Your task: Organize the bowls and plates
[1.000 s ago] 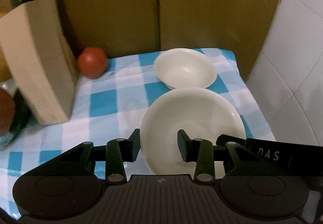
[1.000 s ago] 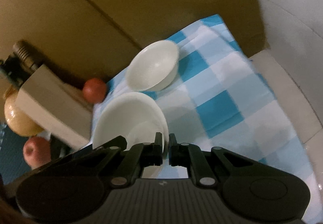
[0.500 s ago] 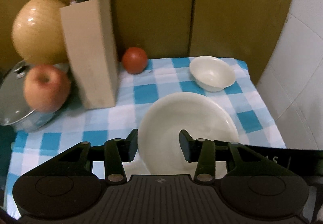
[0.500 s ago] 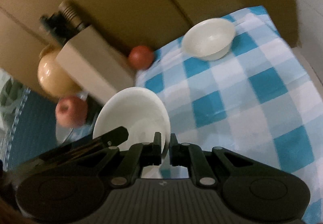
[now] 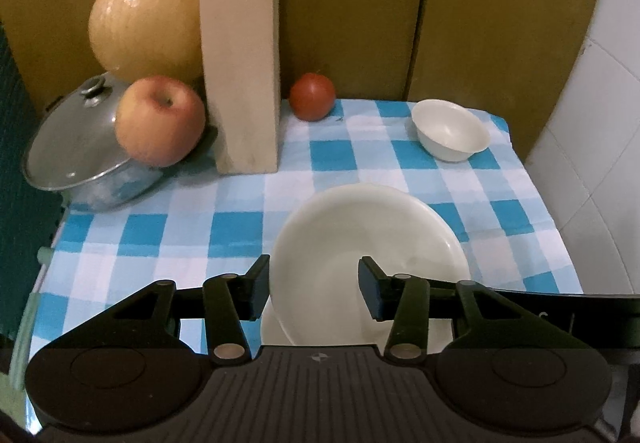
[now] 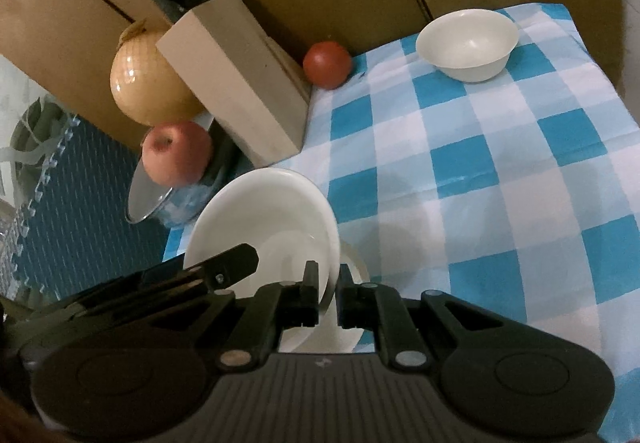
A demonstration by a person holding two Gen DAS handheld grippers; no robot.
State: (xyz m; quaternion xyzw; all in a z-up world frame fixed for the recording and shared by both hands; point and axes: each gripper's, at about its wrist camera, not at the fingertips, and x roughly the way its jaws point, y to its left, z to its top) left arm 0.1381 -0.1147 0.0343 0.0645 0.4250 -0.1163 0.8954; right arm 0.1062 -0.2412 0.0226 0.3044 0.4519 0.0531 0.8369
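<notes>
A white plate (image 5: 368, 243) is held tilted above the blue checked cloth (image 5: 224, 219). My right gripper (image 6: 329, 299) is shut on the plate's rim (image 6: 264, 223). My left gripper (image 5: 312, 289) is open, its fingers on either side of the plate's near edge, apart from it. A second white rim (image 6: 352, 263) shows under the plate; I cannot tell what it is. A small white bowl (image 5: 450, 131) stands at the cloth's far right corner; it also shows in the right wrist view (image 6: 468, 43).
A wooden knife block (image 5: 240, 75) stands at the back. A tomato (image 5: 312, 97) lies to its right. An apple (image 5: 160, 121) rests on a lidded pot (image 5: 76, 147) at the left, with a large onion (image 5: 146, 29) behind. A white tiled wall (image 5: 592, 123) bounds the right.
Both grippers have pulled back toward the near side with the plate, so the bowl and tomato look farther off. The pot, apple and onion have come into full view.
</notes>
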